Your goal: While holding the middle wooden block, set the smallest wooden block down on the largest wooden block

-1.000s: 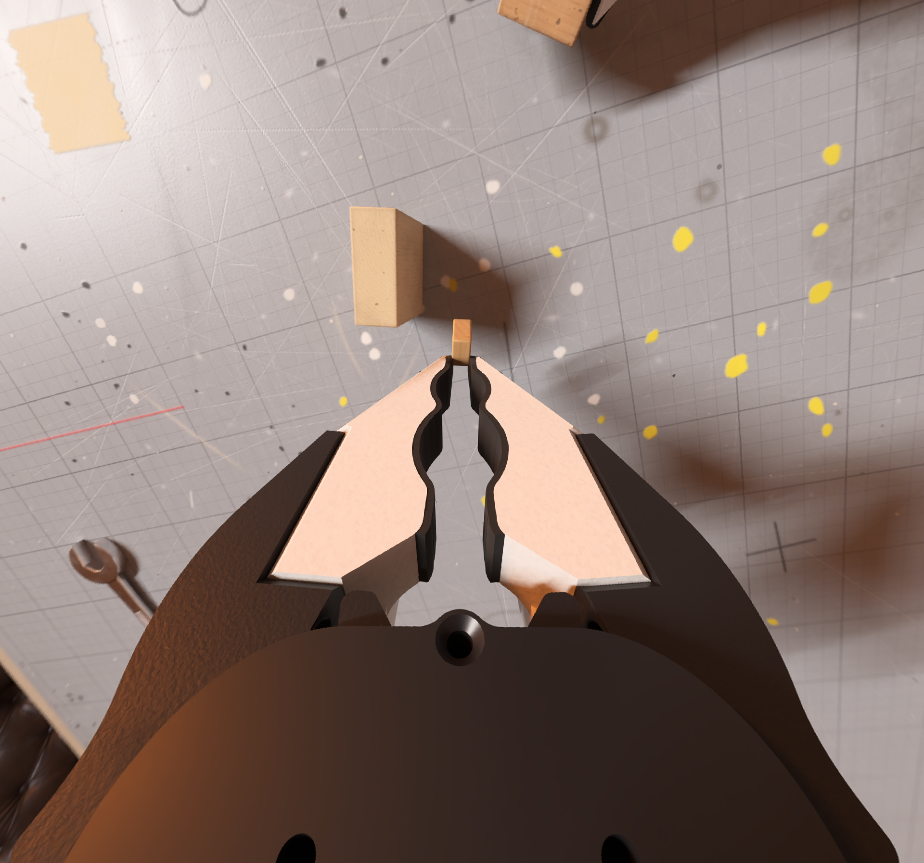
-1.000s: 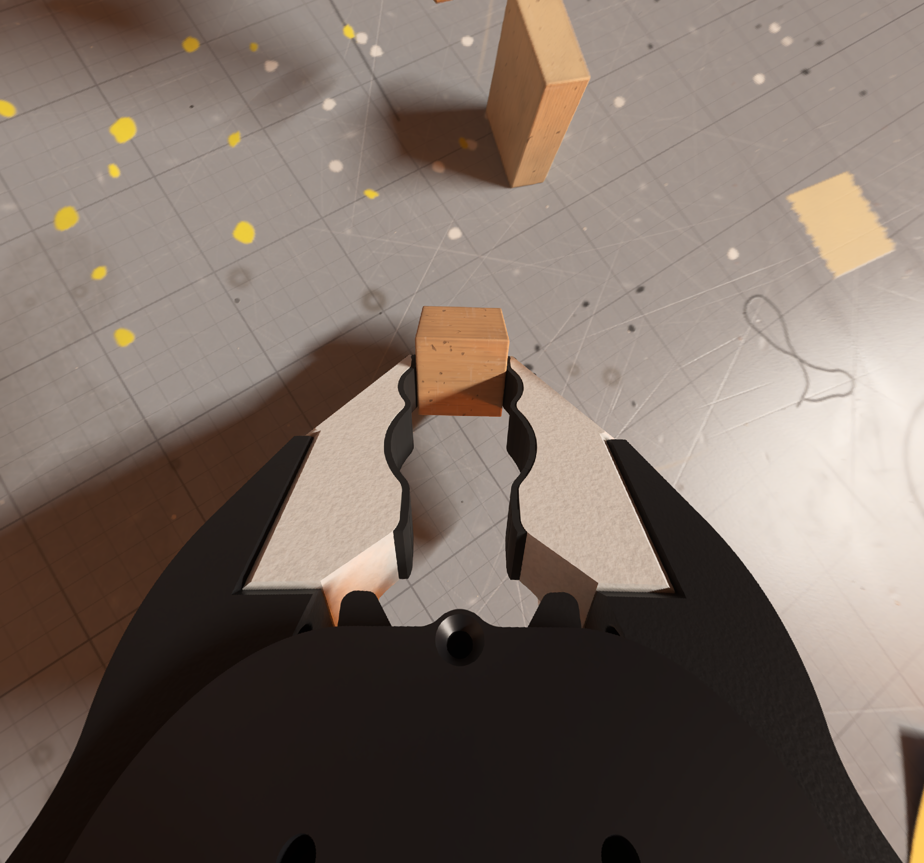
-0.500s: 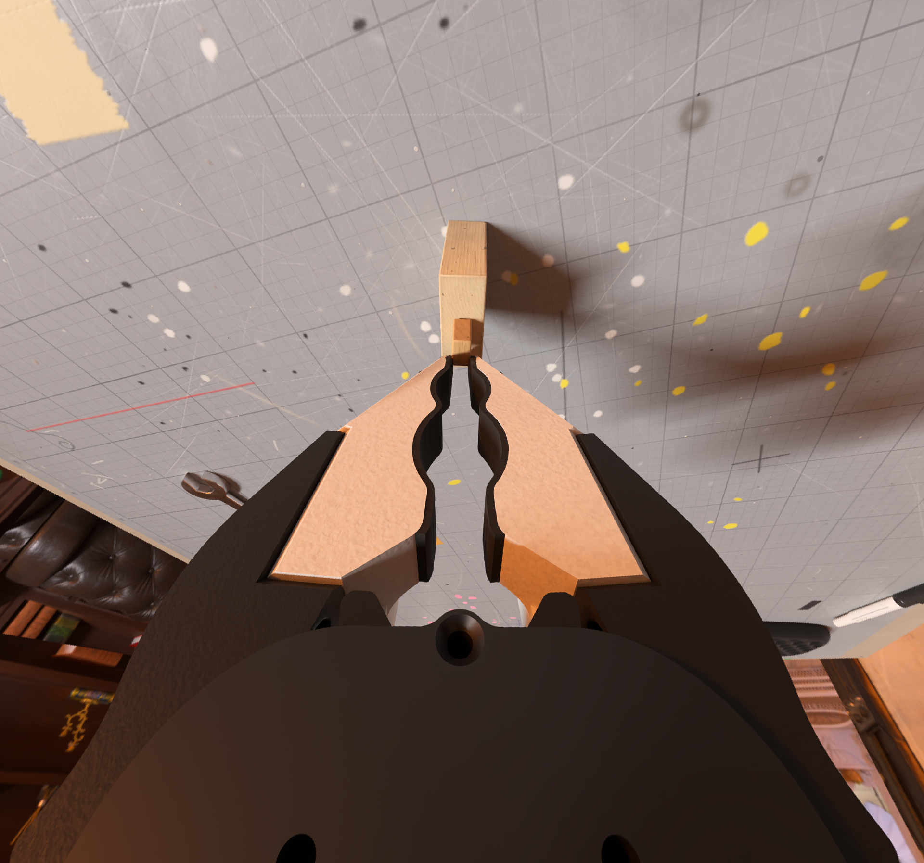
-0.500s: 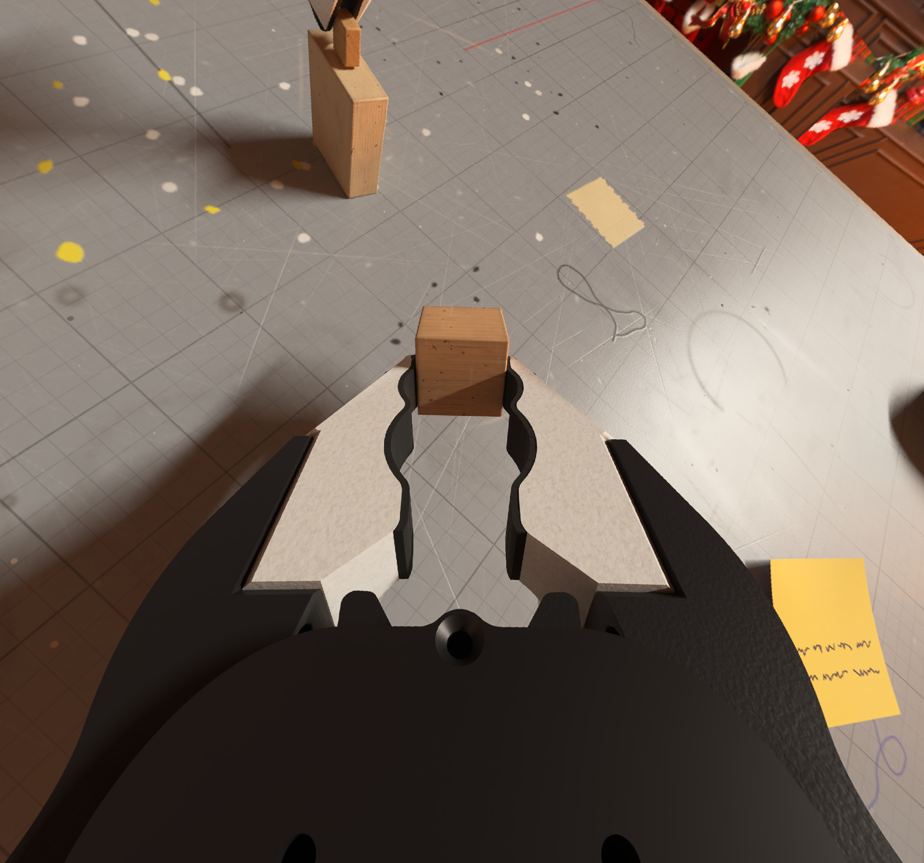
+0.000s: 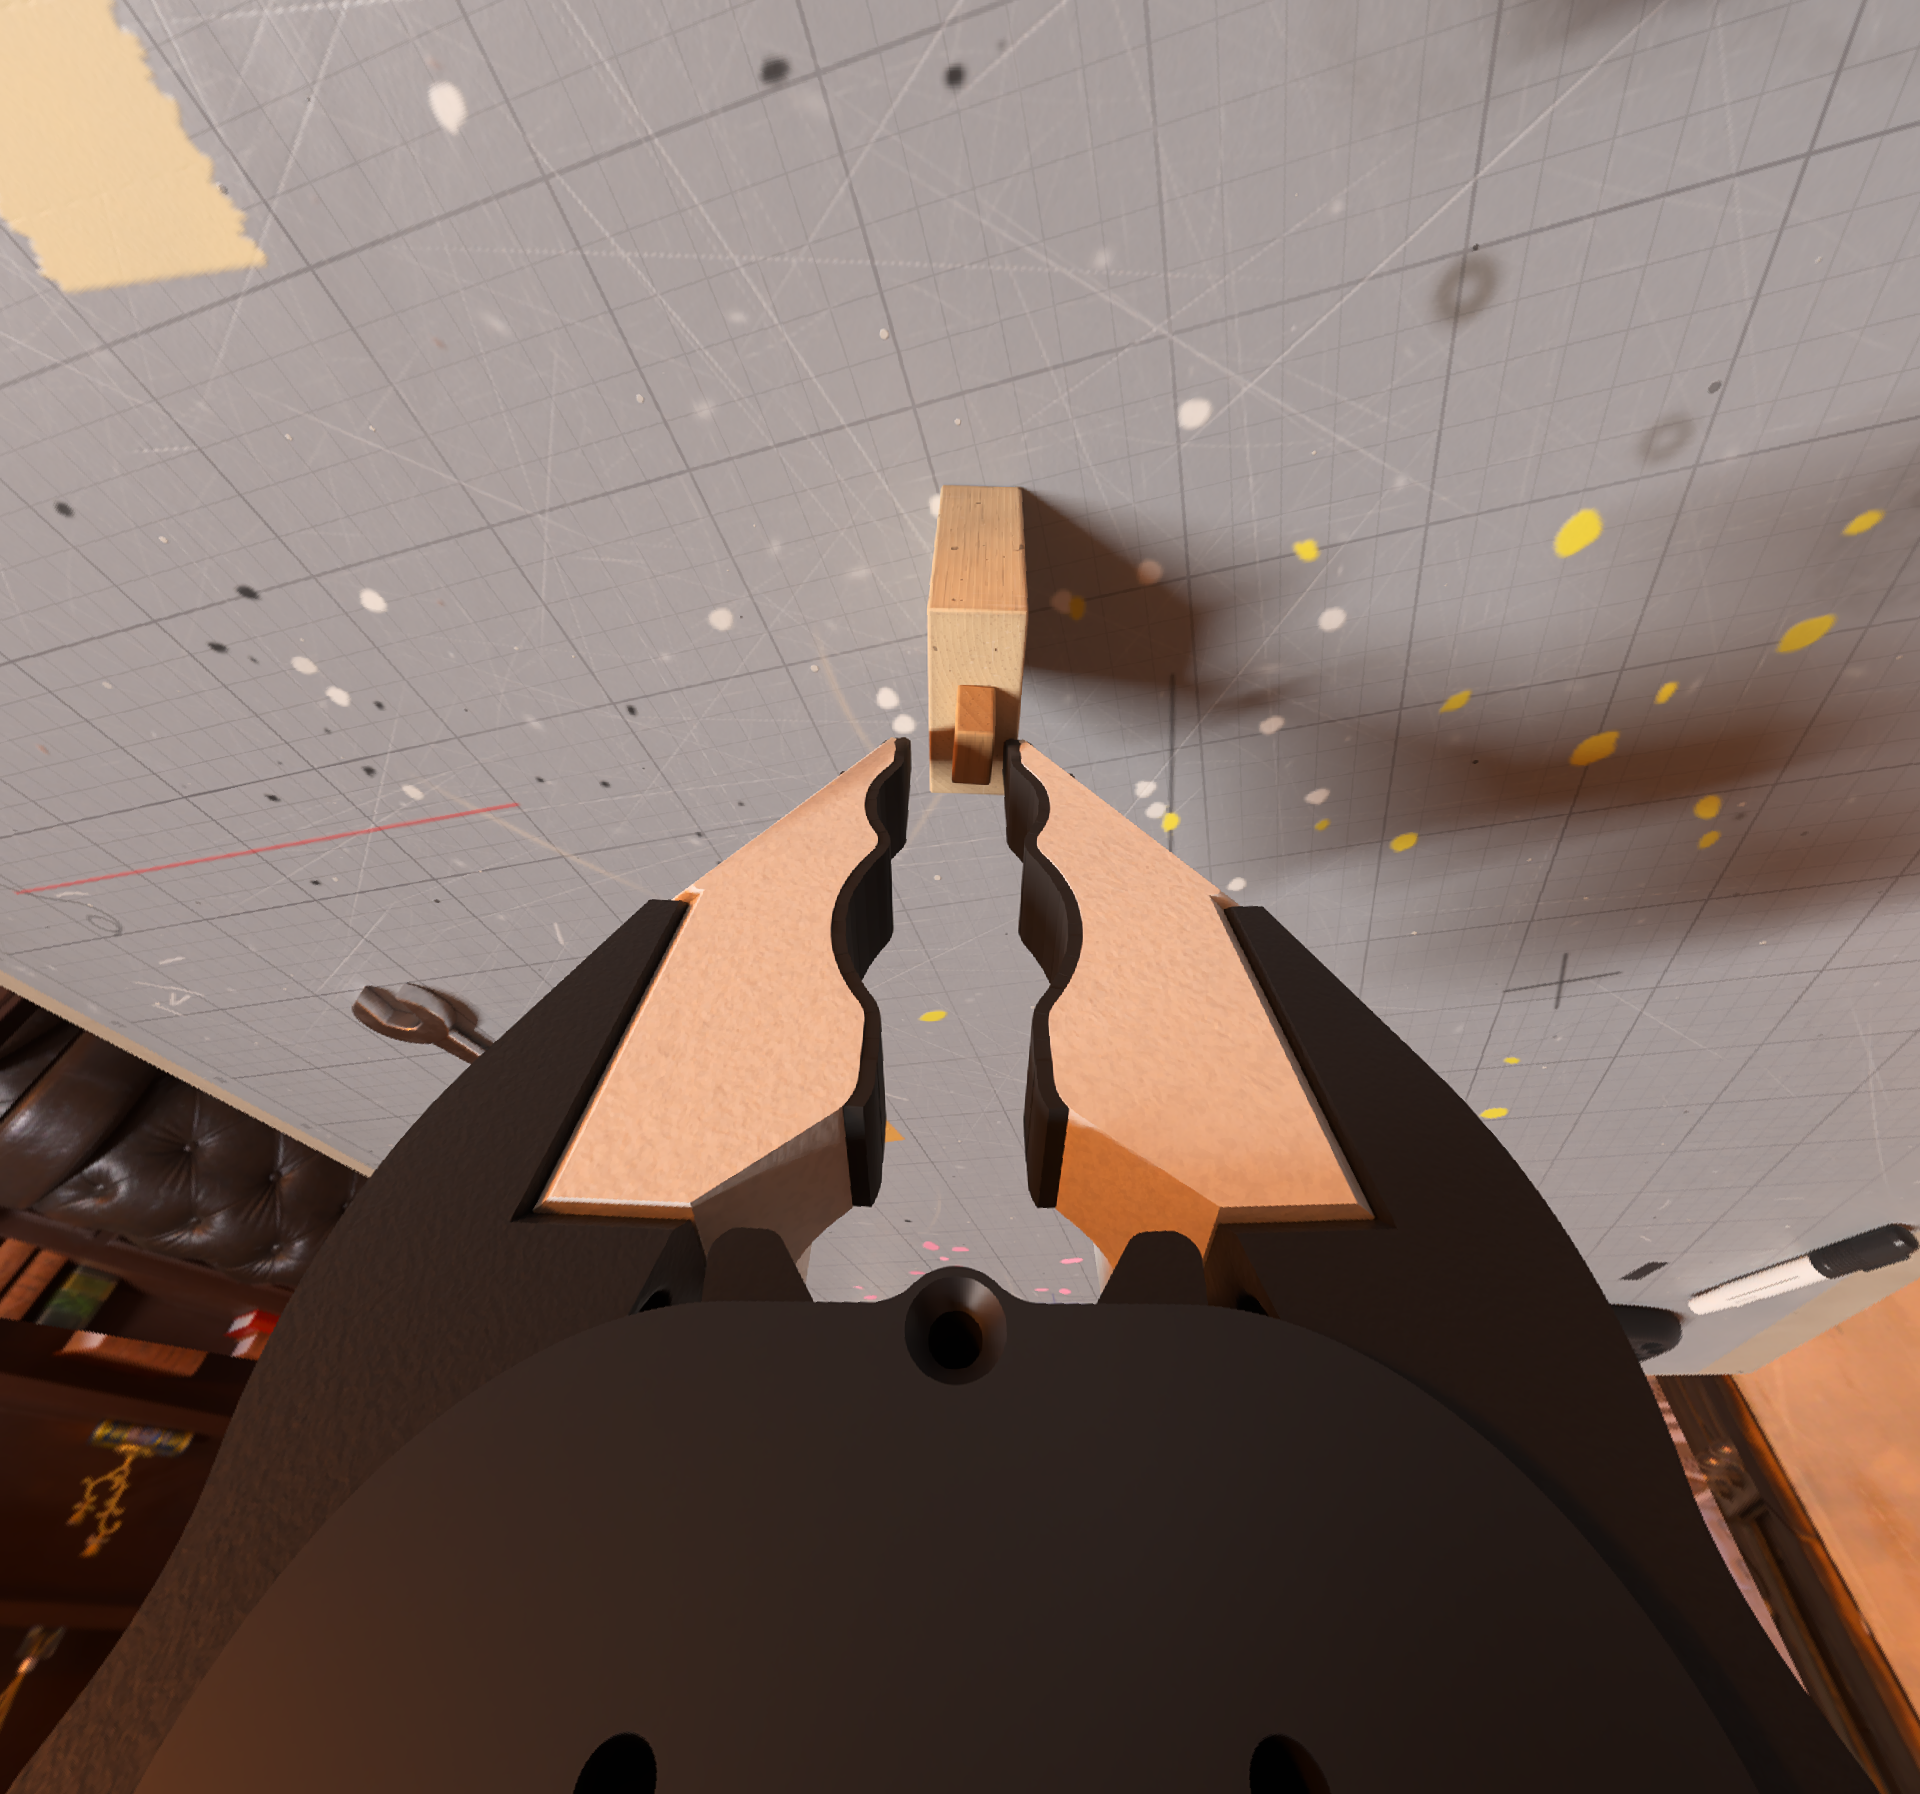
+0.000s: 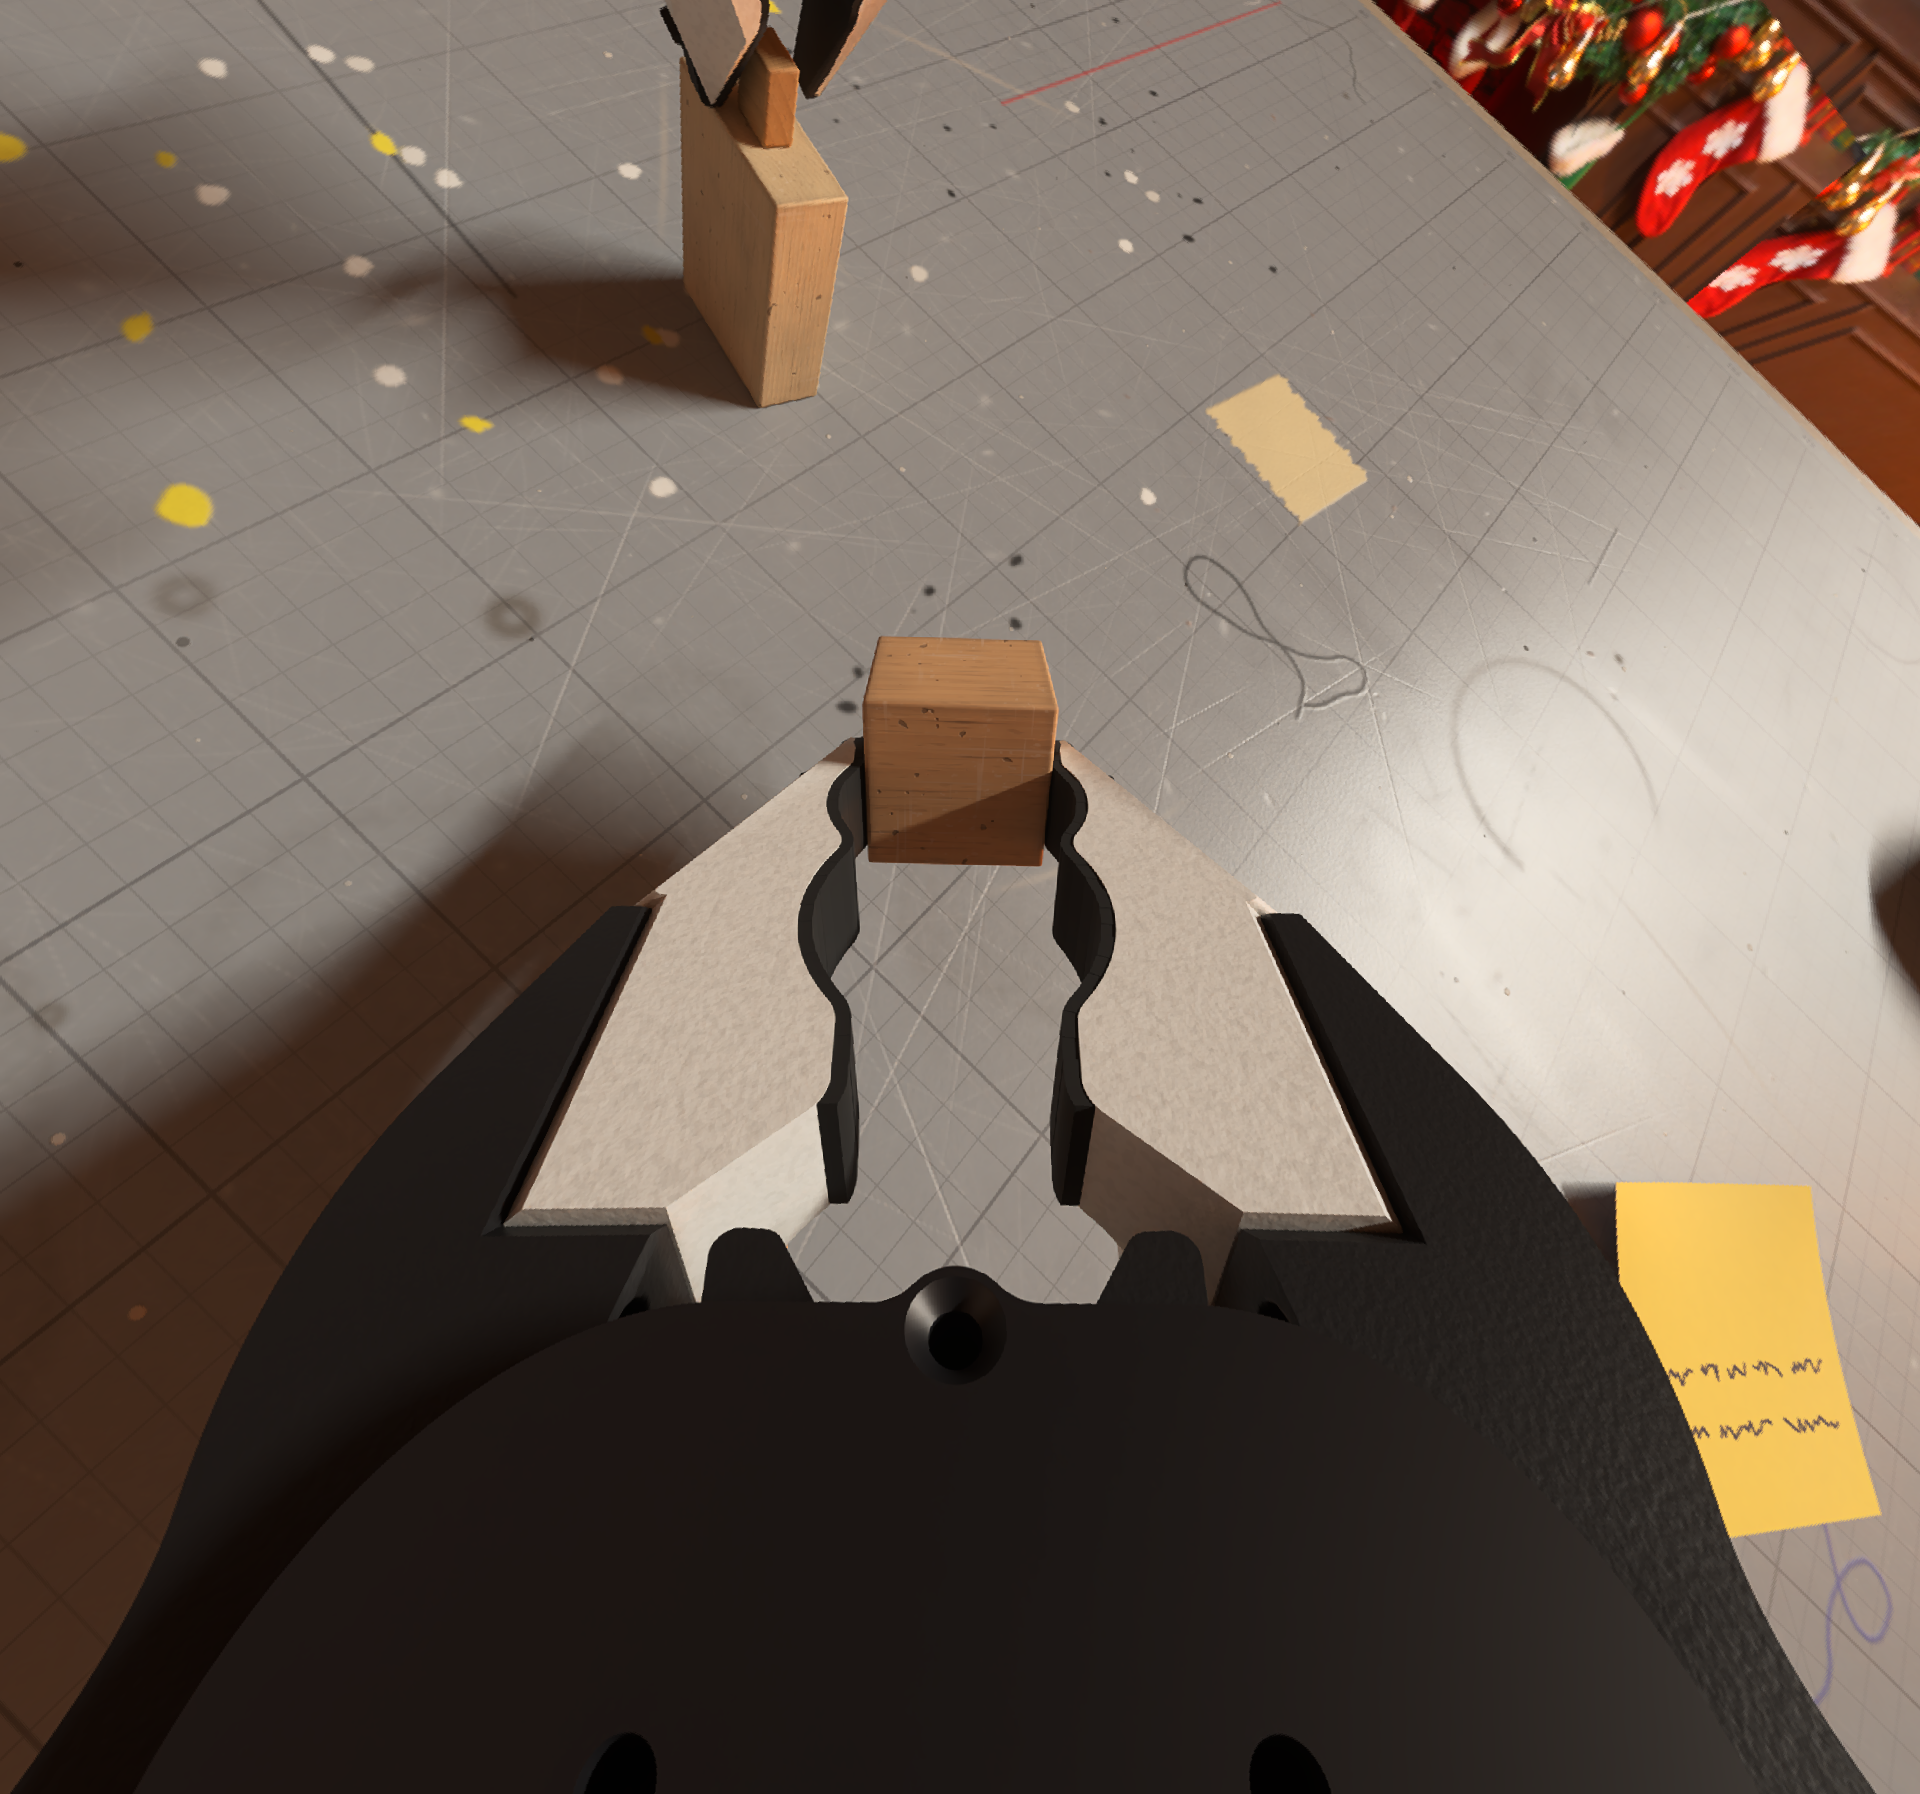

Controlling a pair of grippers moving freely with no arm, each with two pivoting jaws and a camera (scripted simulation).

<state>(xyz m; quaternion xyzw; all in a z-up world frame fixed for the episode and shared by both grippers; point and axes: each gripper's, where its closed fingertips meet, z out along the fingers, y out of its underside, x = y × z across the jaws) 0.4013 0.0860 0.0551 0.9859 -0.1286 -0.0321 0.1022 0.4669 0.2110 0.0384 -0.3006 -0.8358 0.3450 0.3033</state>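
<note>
The largest wooden block [image 5: 977, 591] stands upright on the grey cutting mat; it also shows in the right wrist view [image 6: 764, 258]. The smallest wooden block [image 5: 975, 747] stands on its top face, also seen from the right wrist [image 6: 775, 97]. My left gripper [image 5: 956, 757] is open, with a fingertip on each side of the small block and a gap to each. It shows from the right wrist at the top [image 6: 774, 77]. My right gripper [image 6: 956, 788] is shut on the middle wooden block [image 6: 956, 752] and holds it above the mat, well short of the stack.
A yellow sticky note [image 6: 1745, 1360] lies near right, and a tape patch [image 6: 1288, 445] right of the stack. A wrench [image 5: 416, 1012] and a marker [image 5: 1808, 1266] lie near the mat's edges. Christmas decorations [image 6: 1662, 30] hang beyond the table's right edge.
My left gripper carried the smallest block over the largest block, set it on top and opened its jaws. My right gripper drew back and up, still holding the middle block.
</note>
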